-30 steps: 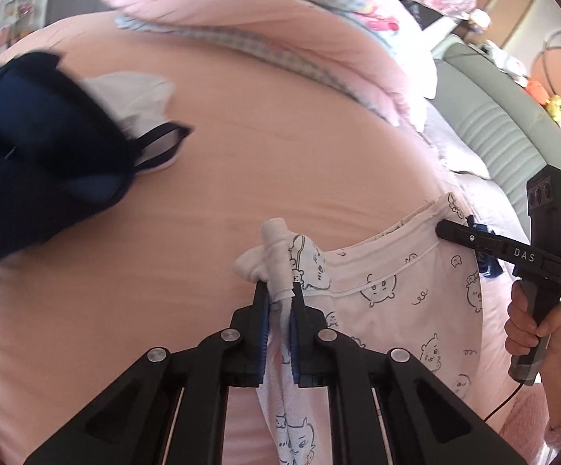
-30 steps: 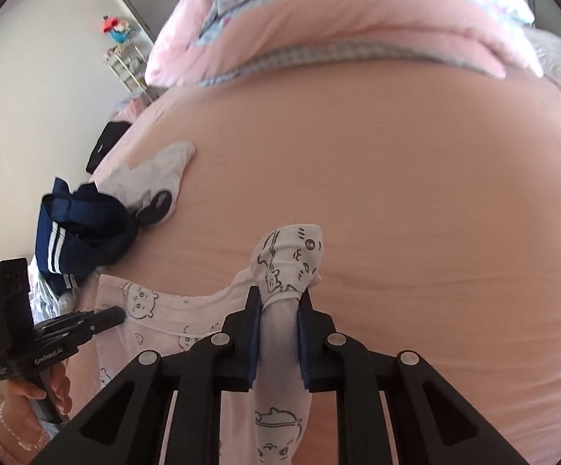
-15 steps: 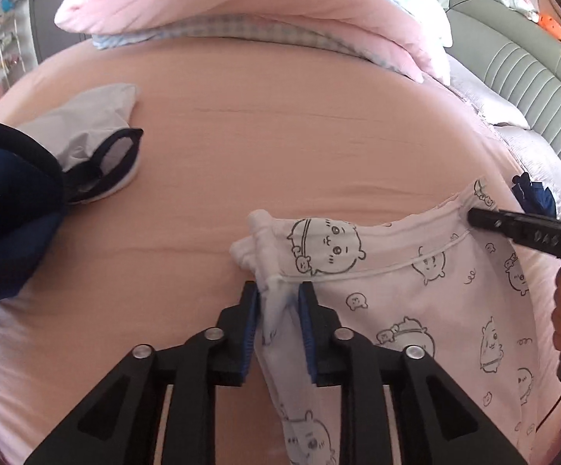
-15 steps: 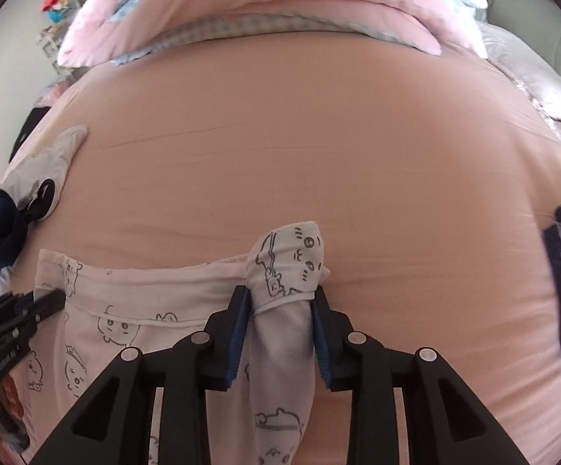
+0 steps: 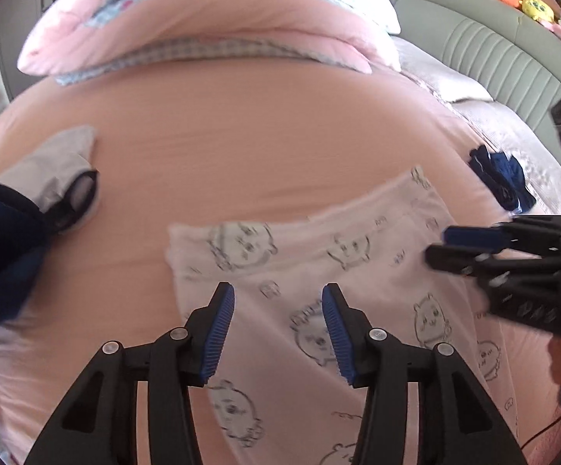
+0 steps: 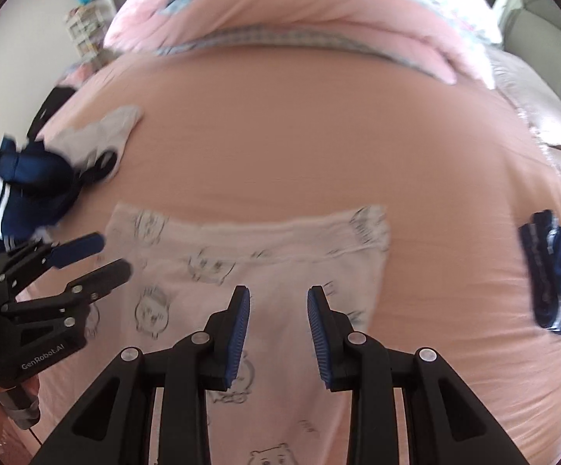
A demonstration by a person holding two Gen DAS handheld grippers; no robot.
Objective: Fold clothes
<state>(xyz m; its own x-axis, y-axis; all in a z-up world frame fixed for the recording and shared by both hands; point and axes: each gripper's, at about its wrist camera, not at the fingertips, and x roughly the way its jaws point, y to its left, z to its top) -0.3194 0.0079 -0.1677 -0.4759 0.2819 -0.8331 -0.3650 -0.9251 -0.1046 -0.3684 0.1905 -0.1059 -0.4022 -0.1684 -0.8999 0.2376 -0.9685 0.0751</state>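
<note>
The pale printed garment lies spread flat on the pink bed sheet, its top edge running across the bed ahead of both grippers. The left gripper hangs above the garment's left part — its jaws are opening, with nothing pinched between the blue pads, only cloth lying below them. The right gripper stands over the right part of the same garment, jaws apart and gripping nothing; the garment's right corner lies just beyond it. Each gripper shows in the other's view, at the garment's side edge. A dark blue garment with white stripes and a grey piece sit to the left — well apart from another dark blue piece at the right.
</note>
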